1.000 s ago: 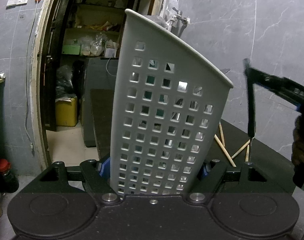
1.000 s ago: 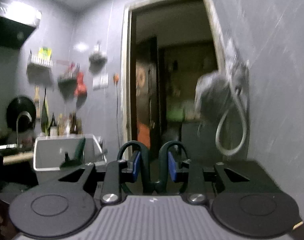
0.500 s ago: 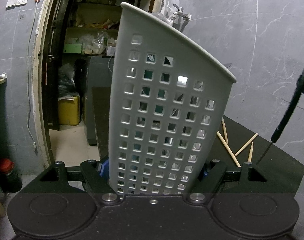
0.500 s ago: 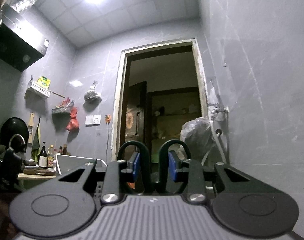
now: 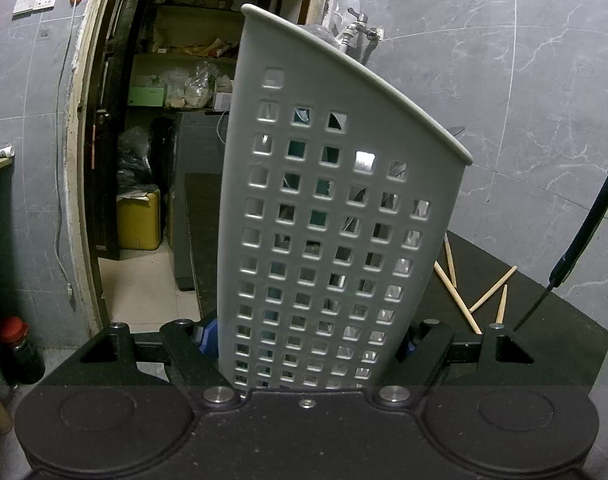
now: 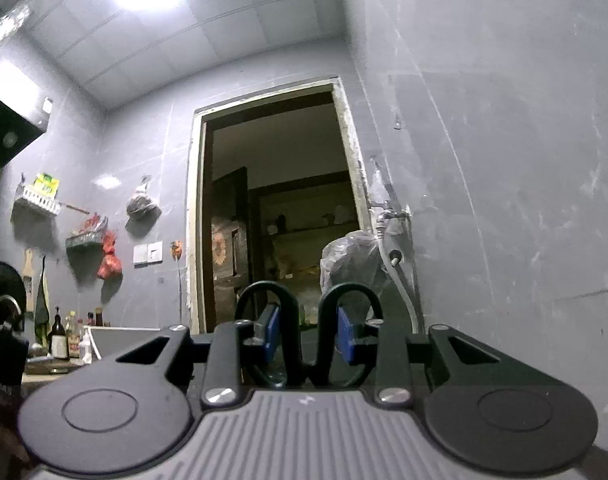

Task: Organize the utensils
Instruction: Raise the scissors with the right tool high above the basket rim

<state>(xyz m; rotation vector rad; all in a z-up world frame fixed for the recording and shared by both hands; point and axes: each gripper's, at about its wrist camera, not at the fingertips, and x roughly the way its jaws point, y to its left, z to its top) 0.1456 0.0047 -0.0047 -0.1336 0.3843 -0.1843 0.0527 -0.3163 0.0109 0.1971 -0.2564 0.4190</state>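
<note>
Item 1. Left gripper [image 5: 306,344]: jaws clamped on the lower sides of a white perforated utensil holder [image 5: 336,216], one blue pad on each flank. The holder stands upright with a slight tilt, its rim sloping down to the right, its front wall pierced by rows of square holes. What it contains cannot be made out through the holes.

Item 2. Dark table [image 5: 544,320]: behind and right of the holder. On it lie four wooden chopsticks [image 5: 490,290], loose and partly crossing, just beside the holder's right flank.

Item 3. Scissors [image 6: 308,332], black-handled: the two handle loops sit between the jaws of the right gripper [image 6: 308,334], the blue pads pressing on the loops' outer sides. In the left wrist view the dark blades [image 5: 580,248] slant down at the right edge, the tip above the table near the chopsticks; whether it touches cannot be told.

Item 4. Surroundings: grey tiled wall [image 5: 524,80]; open doorway [image 6: 276,208] onto a storeroom with shelves; wall tap [image 5: 358,32]; yellow container [image 5: 138,220] on the storeroom floor; bottles [image 6: 58,336] on a far counter.
</note>
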